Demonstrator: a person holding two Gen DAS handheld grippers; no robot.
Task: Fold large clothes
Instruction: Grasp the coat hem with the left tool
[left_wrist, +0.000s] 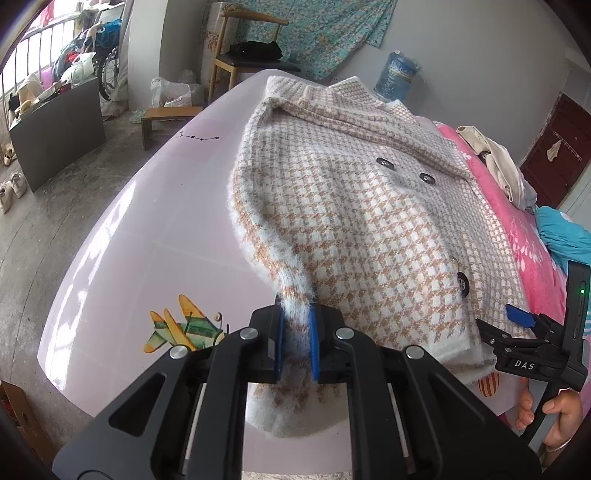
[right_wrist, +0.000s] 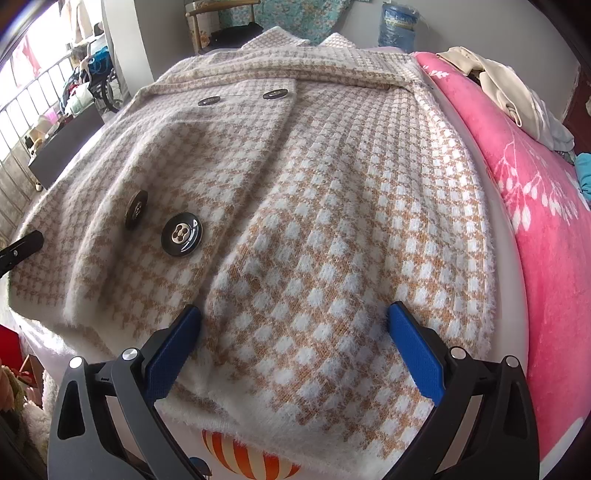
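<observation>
Left claw (left_wrist: 296, 334) pinches coat (left_wrist: 354, 206); right claw (right_wrist: 295, 347) gapes.

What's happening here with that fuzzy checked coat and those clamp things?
A person is folding a houndstooth coat laid on a pale pink table, using a handheld gripper in each hand. The left gripper has its jaws shut on the end of a sleeve, lifting it over the coat's front. The right gripper hovers above the hem with jaws wide open, holding nothing. The coat is not yet folded.
</observation>
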